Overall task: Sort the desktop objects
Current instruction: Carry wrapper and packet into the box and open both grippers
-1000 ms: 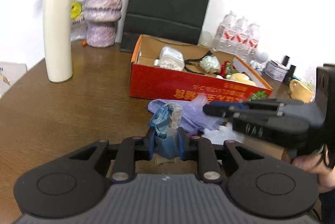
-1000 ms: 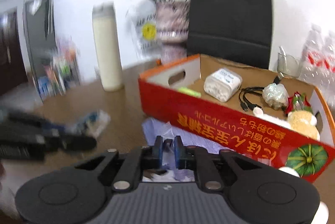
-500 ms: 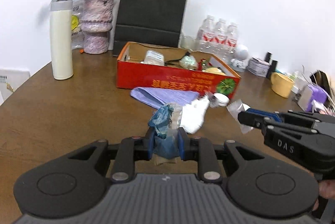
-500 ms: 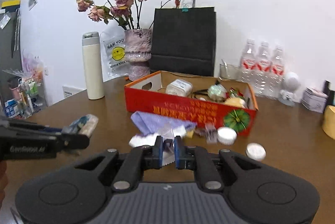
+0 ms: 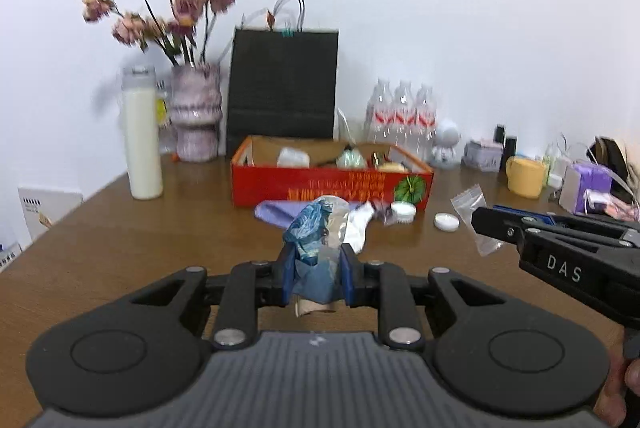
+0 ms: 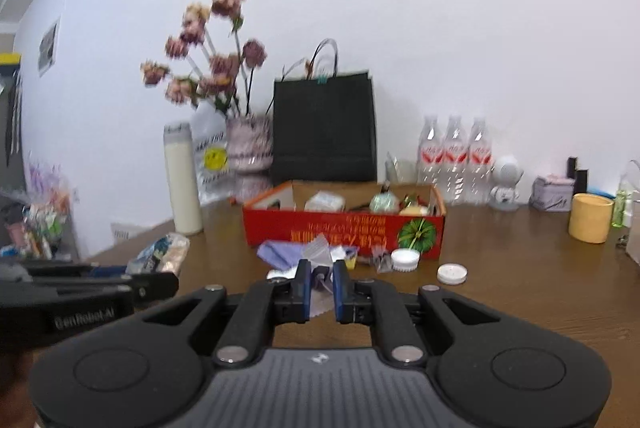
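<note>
My left gripper (image 5: 314,262) is shut on a crumpled blue and silver wrapper (image 5: 316,228) and holds it above the brown table (image 5: 120,240). The wrapper also shows in the right wrist view (image 6: 162,252). My right gripper (image 6: 319,282) is shut on a small clear plastic packet (image 6: 318,252), which also shows in the left wrist view (image 5: 474,216). The red cardboard box (image 5: 328,187) with several items inside stands beyond both grippers. A purple cloth (image 5: 276,209), white caps (image 5: 446,222) and small scraps lie in front of the box.
A white bottle (image 5: 140,135), a vase of dried flowers (image 5: 196,115) and a black paper bag (image 5: 282,87) stand behind the box. Water bottles (image 5: 402,115), a yellow cup (image 5: 524,175) and small boxes (image 5: 588,187) crowd the right side.
Both grippers have pulled back and up from the box, each holding its item. The box and the litter in front of it now look farther away.
</note>
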Demonstrator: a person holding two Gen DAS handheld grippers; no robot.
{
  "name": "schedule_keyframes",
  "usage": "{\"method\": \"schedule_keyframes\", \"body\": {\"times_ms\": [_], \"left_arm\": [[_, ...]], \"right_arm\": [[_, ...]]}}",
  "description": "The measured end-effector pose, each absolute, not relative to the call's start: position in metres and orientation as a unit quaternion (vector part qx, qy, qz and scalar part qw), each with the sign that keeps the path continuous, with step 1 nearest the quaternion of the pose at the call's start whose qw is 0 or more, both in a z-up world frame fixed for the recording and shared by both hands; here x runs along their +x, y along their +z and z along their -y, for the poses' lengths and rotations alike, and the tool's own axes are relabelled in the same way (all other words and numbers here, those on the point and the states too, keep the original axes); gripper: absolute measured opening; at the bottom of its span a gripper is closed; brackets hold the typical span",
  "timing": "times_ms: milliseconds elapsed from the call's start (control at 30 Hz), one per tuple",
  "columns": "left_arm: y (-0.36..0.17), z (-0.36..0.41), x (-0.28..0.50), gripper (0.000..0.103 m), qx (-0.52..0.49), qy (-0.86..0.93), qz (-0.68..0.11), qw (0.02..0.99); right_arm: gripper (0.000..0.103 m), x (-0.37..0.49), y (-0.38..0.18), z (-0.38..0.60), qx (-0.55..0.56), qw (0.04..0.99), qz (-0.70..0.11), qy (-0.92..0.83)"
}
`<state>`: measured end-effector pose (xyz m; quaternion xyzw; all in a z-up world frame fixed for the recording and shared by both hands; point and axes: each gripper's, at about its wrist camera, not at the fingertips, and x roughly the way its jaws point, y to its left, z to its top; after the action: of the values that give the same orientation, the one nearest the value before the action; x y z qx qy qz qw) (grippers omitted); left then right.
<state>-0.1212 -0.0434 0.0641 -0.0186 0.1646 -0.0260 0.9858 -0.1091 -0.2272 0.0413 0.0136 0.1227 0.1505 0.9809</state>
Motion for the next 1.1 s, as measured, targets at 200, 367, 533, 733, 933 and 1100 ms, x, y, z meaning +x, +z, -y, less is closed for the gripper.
{"method": "schedule_keyframes", "body": {"times_ms": [200,367,533,733,933,1100], "left_arm": [[0.071,0.036,-0.128,0.023,-0.036,-0.001,-0.114,0.993],[0.072,0.036,-0.121,0.023,-0.032,-0.001,-0.1,0.995],[0.075,0.034,-0.085,0.023,-0.042,-0.005,-0.124,0.991],[0.09,0.03,-0.021,0.023,-0.045,-0.013,-0.116,0.992],[0.096,0.021,0.052,0.023,-0.051,-0.006,-0.119,0.992],[0.107,0.011,0.119,0.023,-0.047,0.001,-0.143,0.989]], "right_arm": [[0.01,-0.12,0.045,0.226,0.018,0.987,-0.091,0.134],[0.01,-0.116,0.045,0.227,0.029,0.989,-0.077,0.127],[0.01,-0.087,0.044,0.229,0.04,0.987,-0.1,0.117],[0.01,-0.028,0.054,0.229,0.044,0.987,-0.103,0.112],[0.01,0.047,0.063,0.228,0.049,0.988,-0.104,0.102],[0.01,0.107,0.071,0.23,0.065,0.986,-0.119,0.101]]}}
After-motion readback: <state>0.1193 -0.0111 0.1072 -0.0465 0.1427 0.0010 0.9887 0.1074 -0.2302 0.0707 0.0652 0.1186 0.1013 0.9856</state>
